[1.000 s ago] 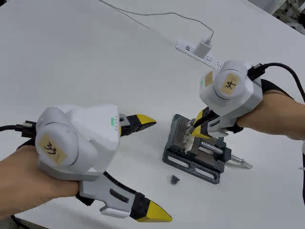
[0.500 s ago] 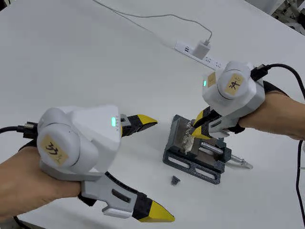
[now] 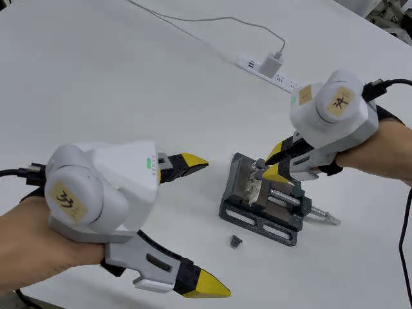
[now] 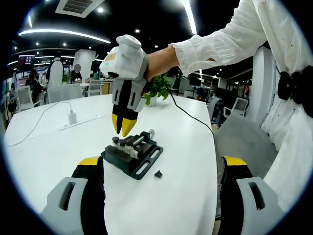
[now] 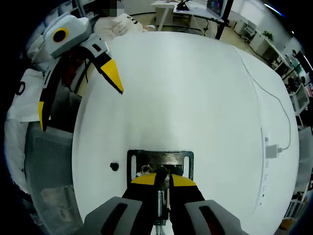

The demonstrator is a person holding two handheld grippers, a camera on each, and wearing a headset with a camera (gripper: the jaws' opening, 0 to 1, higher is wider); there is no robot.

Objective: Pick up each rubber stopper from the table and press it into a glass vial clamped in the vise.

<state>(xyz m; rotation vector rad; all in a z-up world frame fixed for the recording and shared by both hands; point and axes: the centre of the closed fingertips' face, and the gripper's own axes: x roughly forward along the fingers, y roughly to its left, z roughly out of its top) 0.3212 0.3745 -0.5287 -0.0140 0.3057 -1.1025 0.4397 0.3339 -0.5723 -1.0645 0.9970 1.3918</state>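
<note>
A dark vise point(image 3: 257, 215) stands on the white table point(image 3: 129, 77) and clamps a glass vial point(image 3: 250, 190). A grey stopper point(image 3: 259, 165) sits on top of the vial; in the left gripper view the same stopper point(image 4: 116, 140) rises from the vise point(image 4: 139, 159). My right gripper point(image 3: 273, 162) hangs just above and to the right of it, its yellow tips together and nothing between them. A loose stopper point(image 3: 236, 241) lies on the table in front of the vise. My left gripper point(image 3: 203, 224) is wide open at the lower left, apart from both.
A white power strip point(image 3: 267, 69) with a plugged charger and its cable lies at the back of the table. In the left gripper view, chairs and people point(image 4: 55, 73) stand far behind the bench. The table edge runs close under my left hand.
My right gripper has lifted up and to the right, away from the vial, and the stopper stays on the vial. The left gripper has barely moved.
</note>
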